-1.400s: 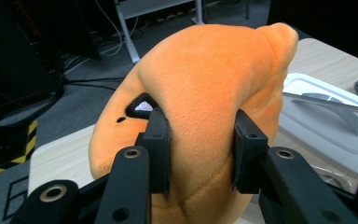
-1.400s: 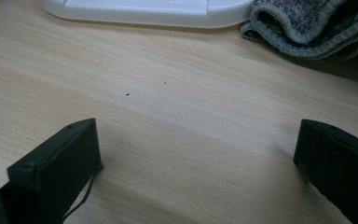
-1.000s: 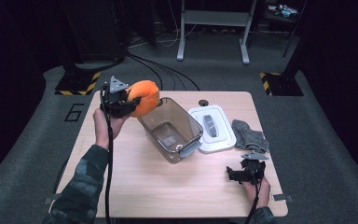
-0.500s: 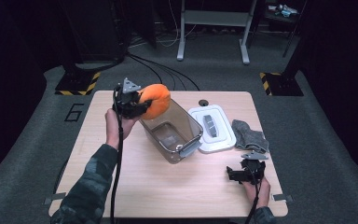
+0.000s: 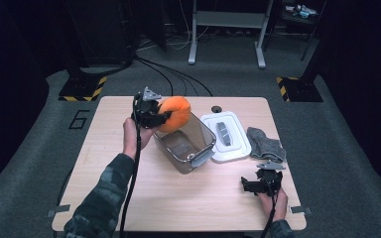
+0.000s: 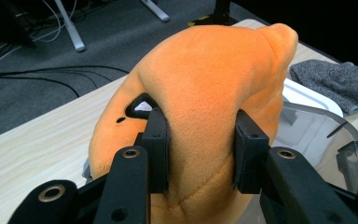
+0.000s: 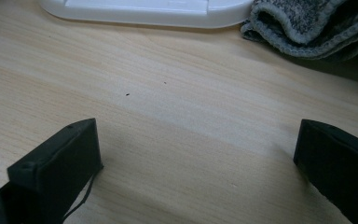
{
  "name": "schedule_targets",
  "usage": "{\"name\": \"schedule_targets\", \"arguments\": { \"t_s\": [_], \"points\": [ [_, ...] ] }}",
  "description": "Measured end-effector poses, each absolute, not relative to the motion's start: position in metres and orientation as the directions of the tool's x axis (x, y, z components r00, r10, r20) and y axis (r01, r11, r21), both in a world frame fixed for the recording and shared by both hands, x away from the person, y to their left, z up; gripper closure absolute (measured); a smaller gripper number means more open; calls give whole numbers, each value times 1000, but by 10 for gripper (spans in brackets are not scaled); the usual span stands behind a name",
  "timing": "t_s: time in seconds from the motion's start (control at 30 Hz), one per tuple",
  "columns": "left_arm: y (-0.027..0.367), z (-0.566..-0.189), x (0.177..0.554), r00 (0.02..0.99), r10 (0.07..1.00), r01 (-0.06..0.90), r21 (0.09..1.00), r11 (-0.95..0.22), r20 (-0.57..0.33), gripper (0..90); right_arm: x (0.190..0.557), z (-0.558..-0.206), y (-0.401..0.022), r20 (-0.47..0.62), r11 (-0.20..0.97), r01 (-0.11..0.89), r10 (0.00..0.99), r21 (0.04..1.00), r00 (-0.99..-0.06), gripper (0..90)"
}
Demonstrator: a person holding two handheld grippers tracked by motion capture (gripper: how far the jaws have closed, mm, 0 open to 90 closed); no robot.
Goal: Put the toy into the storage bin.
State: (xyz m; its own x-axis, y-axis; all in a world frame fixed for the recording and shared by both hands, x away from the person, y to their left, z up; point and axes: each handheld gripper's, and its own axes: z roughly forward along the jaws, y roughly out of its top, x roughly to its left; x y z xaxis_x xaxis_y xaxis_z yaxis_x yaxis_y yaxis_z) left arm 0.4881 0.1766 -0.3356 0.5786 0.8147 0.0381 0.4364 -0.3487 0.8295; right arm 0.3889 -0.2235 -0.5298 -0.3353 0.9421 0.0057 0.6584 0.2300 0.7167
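High view, centre: the left gripper (image 5: 164, 117) pinches an orange plush (image 5: 174, 112) over the bin's (image 5: 198, 152) upper-left rim. Released here, the plush could catch the rim and roll onto the desk (image 5: 104, 163). The right gripper (image 5: 254, 186), lower right, rests with its fingers (image 7: 58, 163) wide and empty.

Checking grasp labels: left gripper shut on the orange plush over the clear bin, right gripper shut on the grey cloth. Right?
Not quite. The right gripper holds nothing: the right gripper view shows its jaws open over bare table, the grey cloth lying apart. Left gripper and orange plush are as stated.

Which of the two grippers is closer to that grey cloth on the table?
The right gripper: it rests on the table just in front of the grey cloth. The left gripper holds an orange plush toy over the clear container, well across from it.
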Motion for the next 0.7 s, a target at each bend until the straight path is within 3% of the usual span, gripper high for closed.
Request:
{"name": "schedule_targets", "arguments": {
  "t_s": [0.7],
  "points": [
    [176,-364,500,592,806,503,782,-368,-2,630,389,-530,-224,5,231,658,942,717,-336,0]
  ]
}}
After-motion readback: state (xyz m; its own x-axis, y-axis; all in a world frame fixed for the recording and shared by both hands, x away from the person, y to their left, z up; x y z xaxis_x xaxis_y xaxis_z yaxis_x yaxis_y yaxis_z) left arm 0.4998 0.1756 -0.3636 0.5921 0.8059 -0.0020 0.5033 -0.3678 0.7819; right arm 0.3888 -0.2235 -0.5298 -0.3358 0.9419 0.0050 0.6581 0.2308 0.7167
